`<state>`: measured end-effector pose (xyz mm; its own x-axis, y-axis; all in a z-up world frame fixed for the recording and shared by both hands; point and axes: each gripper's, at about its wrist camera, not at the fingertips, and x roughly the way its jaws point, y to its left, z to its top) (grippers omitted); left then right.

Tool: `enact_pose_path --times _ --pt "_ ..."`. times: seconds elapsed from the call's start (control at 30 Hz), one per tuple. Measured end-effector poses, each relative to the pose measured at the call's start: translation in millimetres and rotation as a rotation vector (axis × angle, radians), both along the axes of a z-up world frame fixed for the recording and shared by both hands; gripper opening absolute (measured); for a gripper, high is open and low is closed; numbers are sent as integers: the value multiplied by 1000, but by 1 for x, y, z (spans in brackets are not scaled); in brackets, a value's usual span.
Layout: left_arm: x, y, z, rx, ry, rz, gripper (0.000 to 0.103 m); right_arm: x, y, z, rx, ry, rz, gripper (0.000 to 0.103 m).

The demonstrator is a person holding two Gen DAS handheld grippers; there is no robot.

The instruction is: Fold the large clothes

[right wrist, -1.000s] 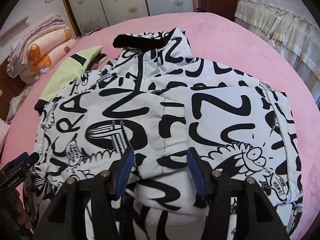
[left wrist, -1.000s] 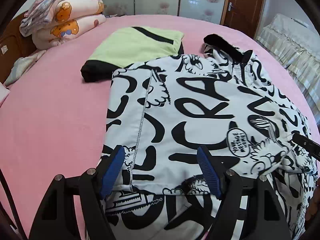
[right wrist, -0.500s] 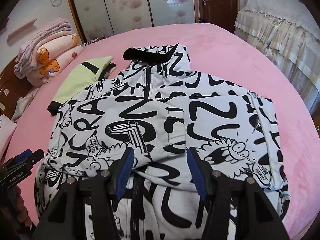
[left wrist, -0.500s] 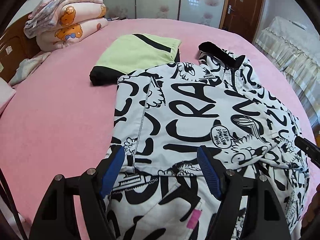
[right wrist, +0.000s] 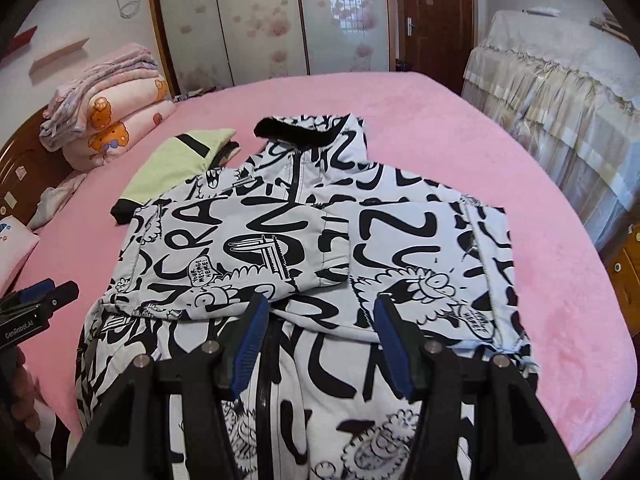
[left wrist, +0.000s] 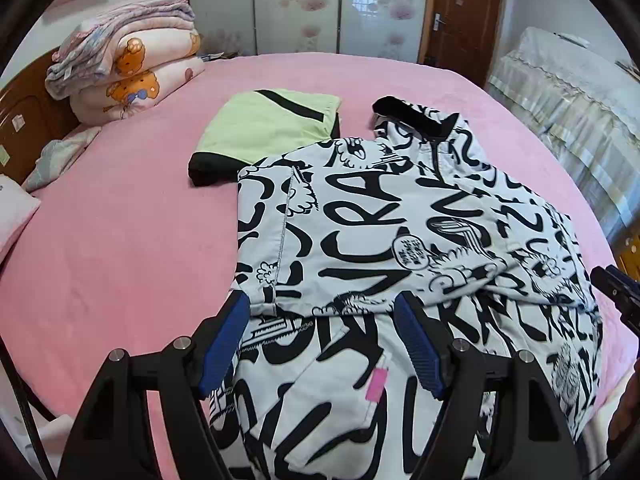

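Observation:
A large white jacket (left wrist: pixel 380 208) with black graffiti print lies flat on the pink bed (left wrist: pixel 120 240), black collar at the far end. Both sleeves are folded across its chest (right wrist: pixel 248 232). My left gripper (left wrist: pixel 320 302) hovers over the jacket's lower left part, open, with nothing between its blue pads (left wrist: pixel 222 340). My right gripper (right wrist: pixel 320 302) hangs over the lower middle by the zipper, also open and empty. Each gripper shows at the edge of the other's view: the right gripper (left wrist: pixel 616 288) and the left gripper (right wrist: pixel 40 304).
A folded green and black garment (left wrist: pixel 272 128) lies just beyond the jacket's left shoulder. Stacked quilts (left wrist: pixel 128 68) sit at the far left by a wooden headboard (left wrist: pixel 24 128). A lace-covered bed (left wrist: pixel 560 92) stands to the right. A pillow (left wrist: pixel 12 216) is at the left edge.
Both grippers have drawn back and risen from the jacket, so more of its lower body and hem shows. The jaws kept their width. The jacket has not moved.

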<state>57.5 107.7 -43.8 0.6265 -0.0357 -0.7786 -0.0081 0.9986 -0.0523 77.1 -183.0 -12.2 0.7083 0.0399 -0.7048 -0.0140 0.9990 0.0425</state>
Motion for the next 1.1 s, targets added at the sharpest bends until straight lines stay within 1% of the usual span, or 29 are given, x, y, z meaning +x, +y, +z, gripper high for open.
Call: enact_pose_path --times 0.13,0.23,0.3,0.43,0.57,0.7,0.77,0.87,0.93,1.07,1.1 --pt "-16 2 6 -13 8 -22 74 -20 -8 7 -23 -28 18 55" --pt "-30 4 6 -2 17 -38 74 -36 -17 9 -36 -35 22 56" --pt "-42 6 3 9 26 -48 74 -49 -27 8 -36 -38 18 60" --pt "-60 12 -10 32 67 -67 74 -69 -49 1 -44 -36 7 64" --pt "-71 22 -36 47 136 -72 74 -82 -74 -16 -33 4 -21 65" --pt "-81 38 -73 7 227 -69 74 -92 -103 -39 -11 64 -54 65" --pt "-86 49 -95 -27 302 -67 74 -99 -119 -54 1 109 -62 65" --pt "-97 65 -125 -104 417 -43 74 -111 -139 -73 44 175 -70 65" --pt "-104 72 -137 -130 453 -41 74 -121 -151 -84 72 211 -76 65" --pt "-112 78 -148 -175 463 -46 74 -138 -168 -110 154 294 -87 65" --pt "-112 80 -150 -187 467 -44 76 -140 -170 -115 176 313 -85 65"
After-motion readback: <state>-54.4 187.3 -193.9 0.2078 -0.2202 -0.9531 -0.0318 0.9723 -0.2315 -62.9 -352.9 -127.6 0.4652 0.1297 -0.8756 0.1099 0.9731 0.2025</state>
